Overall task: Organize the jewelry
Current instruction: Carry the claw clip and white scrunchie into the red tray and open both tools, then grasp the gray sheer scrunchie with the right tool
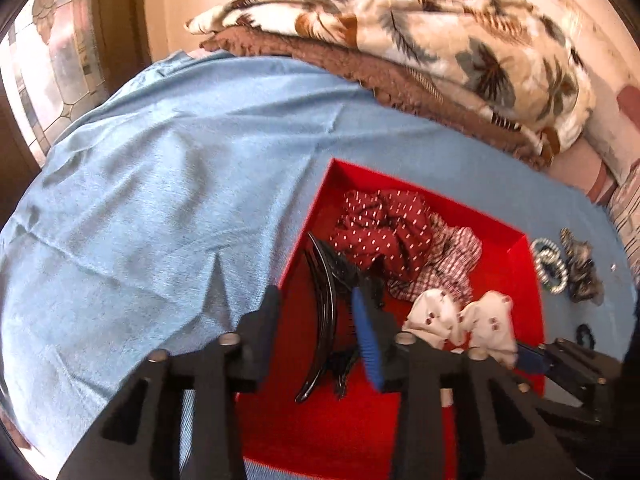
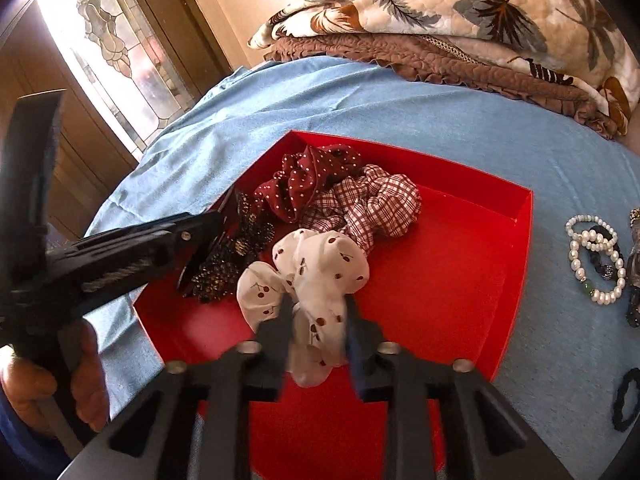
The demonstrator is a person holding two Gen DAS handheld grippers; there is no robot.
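Observation:
A red open box (image 1: 400, 184) (image 2: 440, 194) sits on the blue cloth. In it lie a dark red dotted scrunchie (image 2: 312, 176), a checked scrunchie (image 2: 372, 204), a white cherry-print scrunchie (image 2: 316, 264) (image 1: 460, 316) and a black beaded hair clip (image 1: 324, 292) (image 2: 228, 256). My left gripper (image 1: 316, 316) stands open over the box's left side; the clip lies between its fingers, clear of the left one. My right gripper (image 2: 319, 316) is open around the white scrunchie, which rests on the box floor.
Pearl bracelets (image 2: 592, 256) (image 1: 550, 266), a dark ornament (image 1: 580, 264) and a black hair tie (image 2: 626, 404) lie on the blue cloth (image 1: 160, 200) right of the box. A folded leaf-print blanket (image 1: 440, 40) is piled behind. A hand (image 2: 88, 360) holds the left gripper.

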